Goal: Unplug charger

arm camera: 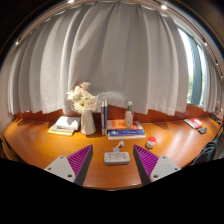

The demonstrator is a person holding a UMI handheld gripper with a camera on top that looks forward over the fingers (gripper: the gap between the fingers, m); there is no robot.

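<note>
A white power strip (117, 157) lies flat on the orange-brown wooden table (170, 140), between and just ahead of my fingers. A small white charger plug (119, 146) stands on its far end, with a thin white cable running back from it. My gripper (113, 163) is open, its purple pads (80, 161) wide apart on either side of the strip, not touching it.
Beyond the strip stand a vase of pale flowers (83, 104), a dark bottle (103, 116), a clear bottle (129, 114) and a blue book (126, 132). Stacked books (64, 125) lie to the left, a red item (193, 122) to the far right. White curtains (110, 60) hang behind.
</note>
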